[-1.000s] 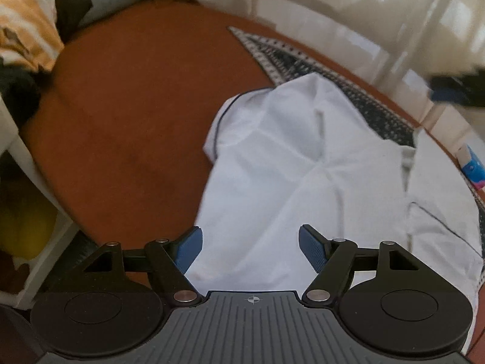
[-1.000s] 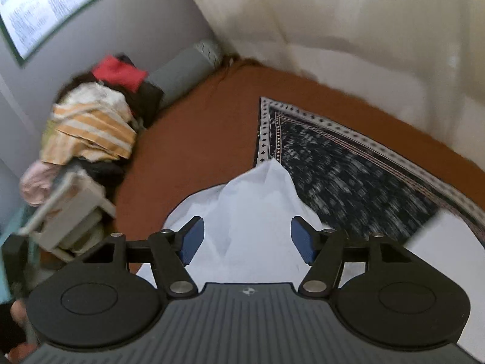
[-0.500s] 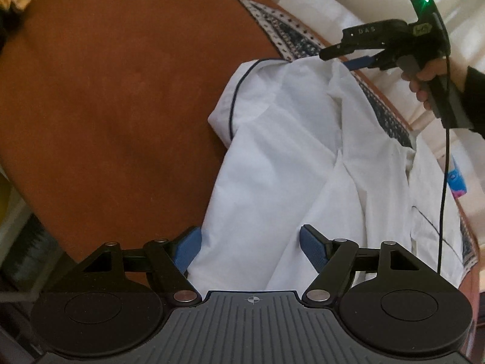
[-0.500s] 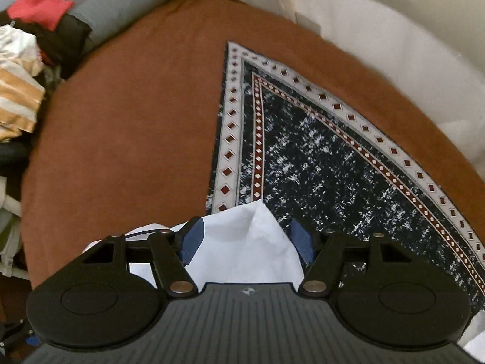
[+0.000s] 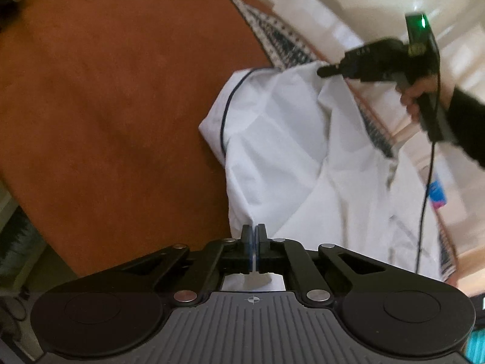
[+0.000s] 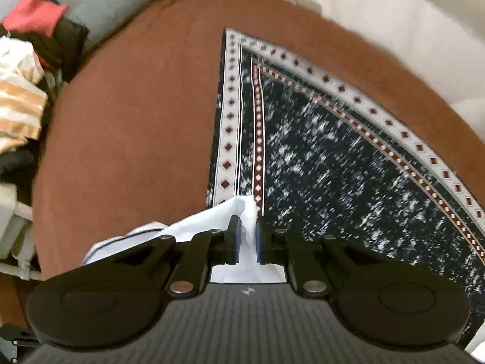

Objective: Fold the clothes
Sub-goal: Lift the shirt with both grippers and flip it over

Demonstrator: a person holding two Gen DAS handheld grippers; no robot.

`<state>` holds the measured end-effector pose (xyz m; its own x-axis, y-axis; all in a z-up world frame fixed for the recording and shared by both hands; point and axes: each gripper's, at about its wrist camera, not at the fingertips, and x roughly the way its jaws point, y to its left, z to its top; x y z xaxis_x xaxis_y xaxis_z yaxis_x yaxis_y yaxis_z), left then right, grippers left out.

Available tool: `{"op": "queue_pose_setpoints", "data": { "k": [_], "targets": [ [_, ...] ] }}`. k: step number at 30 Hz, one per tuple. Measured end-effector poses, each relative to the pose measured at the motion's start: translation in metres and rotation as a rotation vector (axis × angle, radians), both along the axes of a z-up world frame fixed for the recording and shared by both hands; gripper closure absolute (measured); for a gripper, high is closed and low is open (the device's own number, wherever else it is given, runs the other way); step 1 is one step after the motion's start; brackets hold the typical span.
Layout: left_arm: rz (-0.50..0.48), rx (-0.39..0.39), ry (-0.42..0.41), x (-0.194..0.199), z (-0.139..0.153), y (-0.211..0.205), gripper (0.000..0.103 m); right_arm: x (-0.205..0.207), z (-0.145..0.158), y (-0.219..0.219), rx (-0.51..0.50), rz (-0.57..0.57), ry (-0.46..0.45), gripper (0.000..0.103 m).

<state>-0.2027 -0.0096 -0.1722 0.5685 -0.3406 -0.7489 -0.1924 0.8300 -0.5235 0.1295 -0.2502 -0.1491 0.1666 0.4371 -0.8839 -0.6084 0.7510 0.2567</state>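
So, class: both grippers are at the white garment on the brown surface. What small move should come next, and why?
Probably lift both corners together. The left gripper is shut on the white garment and the right gripper is closing on a bunched corner.

Brown-orange cover [image 6: 130, 139] fills most of both views, smooth, unmarked. Dark patterned cloth [image 6: 333, 166] lies on it, centre to right of right wrist view; white border with red diamonds, speckled navy middle. Grey bolster [image 6: 112, 3] at upper left. Heap of other fabrics [image 6: 21, 91] along left edge: red, black, orange-and-white striped. Pale curtain [image 6: 379, 9] across upper right.
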Motion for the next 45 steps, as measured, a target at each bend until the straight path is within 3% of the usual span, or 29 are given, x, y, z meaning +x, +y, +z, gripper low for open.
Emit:
{"op": "queue_pose_setpoints", "data": {
  "k": [3,4,5,6,7,8,13,18,19,20,21,23,28,32,39,45],
  "targets": [
    [0.018,0.077,-0.020,-0.007,0.012,-0.007,0.103,-0.001,0.016,-0.017,0.074,-0.011,-0.001,0.092],
    [0.034,0.102,-0.008,-0.007,0.012,-0.009,0.093,-0.002,0.022,-0.022,0.094,-0.011,-0.006,0.092],
    [0.054,0.127,0.009,-0.006,0.010,-0.011,0.076,-0.006,0.026,-0.026,0.104,-0.004,-0.016,0.092],
    [0.075,0.142,0.019,-0.007,0.009,-0.011,0.067,-0.008,0.029,-0.029,0.109,0.003,-0.023,0.092],
    [0.096,0.154,0.027,-0.008,0.009,-0.011,0.047,-0.011,0.032,-0.031,0.116,0.009,-0.029,0.092],
    [0.117,0.166,0.034,-0.009,0.008,-0.010,0.036,-0.014,0.034,-0.033,0.125,0.011,-0.033,0.092],
    [0.121,0.203,0.038,-0.002,0.006,-0.008,0.025,-0.019,0.034,-0.036,0.150,0.001,-0.038,0.092],
    [0.064,0.151,0.085,0.011,-0.010,-0.003,0.029,-0.018,0.032,-0.034,0.138,-0.011,-0.044,0.092],
    [0.046,0.138,0.093,0.013,-0.012,-0.005,0.039,-0.018,0.032,-0.033,0.133,-0.012,-0.046,0.092],
    [0.014,0.122,0.102,0.015,-0.014,-0.008,0.082,-0.018,0.032,-0.033,0.127,-0.013,-0.047,0.092],
    [-0.020,0.121,0.112,0.019,-0.016,-0.012,0.098,-0.018,0.031,-0.032,0.121,-0.016,-0.048,0.092],
    [-0.059,0.155,0.084,0.018,-0.005,-0.021,0.103,-0.019,0.034,-0.032,0.121,-0.020,-0.048,0.092],
    [-0.093,0.045,-0.105,-0.004,0.058,-0.034,0.103,-0.022,0.046,-0.039,0.142,-0.030,-0.050,0.092],
    [-0.166,-0.029,-0.208,-0.021,0.101,-0.068,0.103,-0.028,0.079,-0.077,0.233,-0.028,-0.069,0.092],
    [-0.342,-0.182,-0.268,-0.032,0.132,-0.160,0.103,-0.057,0.130,-0.198,0.410,-0.049,-0.119,0.093],
    [-0.577,-0.233,-0.209,-0.029,0.128,-0.259,0.103,-0.082,0.130,-0.333,0.492,-0.175,-0.144,0.093]
  ]
}}
